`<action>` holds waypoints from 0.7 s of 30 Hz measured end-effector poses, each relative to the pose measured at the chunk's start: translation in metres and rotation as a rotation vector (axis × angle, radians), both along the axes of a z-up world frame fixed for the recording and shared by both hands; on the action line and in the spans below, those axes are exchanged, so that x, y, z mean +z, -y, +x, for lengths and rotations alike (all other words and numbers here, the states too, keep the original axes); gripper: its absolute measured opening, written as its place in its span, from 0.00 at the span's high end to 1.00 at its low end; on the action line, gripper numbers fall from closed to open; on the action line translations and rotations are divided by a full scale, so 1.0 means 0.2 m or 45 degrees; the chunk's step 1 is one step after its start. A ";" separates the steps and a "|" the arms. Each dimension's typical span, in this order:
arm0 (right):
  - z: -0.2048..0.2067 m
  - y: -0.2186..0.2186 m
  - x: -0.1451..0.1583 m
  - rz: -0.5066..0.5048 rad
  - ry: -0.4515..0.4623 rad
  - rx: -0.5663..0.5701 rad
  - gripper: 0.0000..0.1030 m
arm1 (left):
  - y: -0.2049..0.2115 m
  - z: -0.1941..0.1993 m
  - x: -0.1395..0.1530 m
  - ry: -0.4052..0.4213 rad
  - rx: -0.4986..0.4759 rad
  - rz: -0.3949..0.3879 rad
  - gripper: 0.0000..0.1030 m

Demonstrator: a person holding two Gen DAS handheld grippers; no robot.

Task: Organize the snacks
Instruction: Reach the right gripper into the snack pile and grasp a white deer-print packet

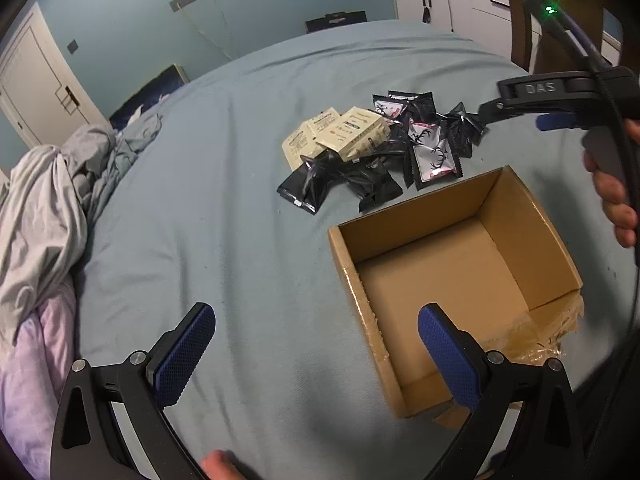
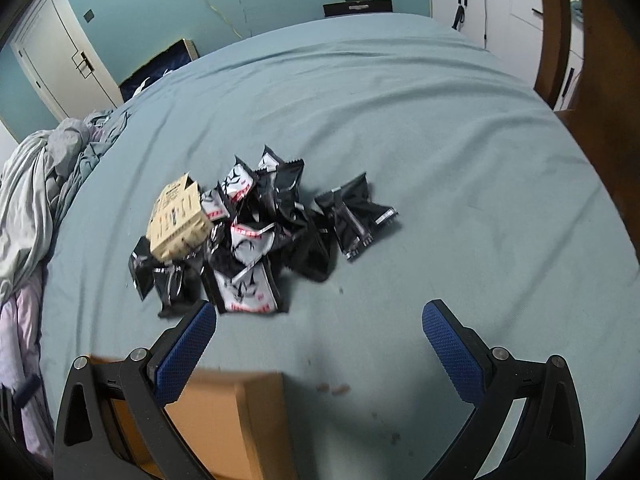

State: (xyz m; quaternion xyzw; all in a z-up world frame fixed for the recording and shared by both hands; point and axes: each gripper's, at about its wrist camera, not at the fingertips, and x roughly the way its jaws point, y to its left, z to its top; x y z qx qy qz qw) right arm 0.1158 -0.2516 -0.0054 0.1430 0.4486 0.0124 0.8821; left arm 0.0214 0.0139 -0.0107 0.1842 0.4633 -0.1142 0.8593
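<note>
A pile of snack packets lies on the blue bedsheet: black and white ones [image 1: 434, 152] [image 2: 248, 248] and beige ones [image 1: 340, 132] [image 2: 176, 216]. An open, empty cardboard box [image 1: 456, 280] [image 2: 224, 420] stands in front of the pile. My left gripper [image 1: 316, 344] is open and empty, over the sheet at the box's left wall. My right gripper [image 2: 320, 340] is open and empty, above the sheet just short of the pile; it also shows in the left wrist view [image 1: 520, 100], to the right of the pile.
Crumpled grey and pink bedding [image 1: 48, 208] [image 2: 36, 192] is heaped at the bed's left side. White cabinets [image 2: 492, 8] and a wooden frame [image 2: 560, 40] stand beyond the bed at the right. A door [image 2: 56, 60] is at the far left.
</note>
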 end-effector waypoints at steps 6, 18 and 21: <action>0.23 -0.03 -0.14 0.002 -0.095 0.077 0.00 | -0.03 0.05 0.00 -0.021 0.019 -0.037 0.00; 0.49 -0.27 -0.29 -0.106 -0.238 0.346 0.07 | -0.07 0.12 -0.03 -0.119 0.050 -0.144 0.00; 0.53 -0.28 -0.32 -0.117 -0.271 0.356 0.28 | -0.07 0.13 -0.03 -0.114 0.057 -0.147 0.00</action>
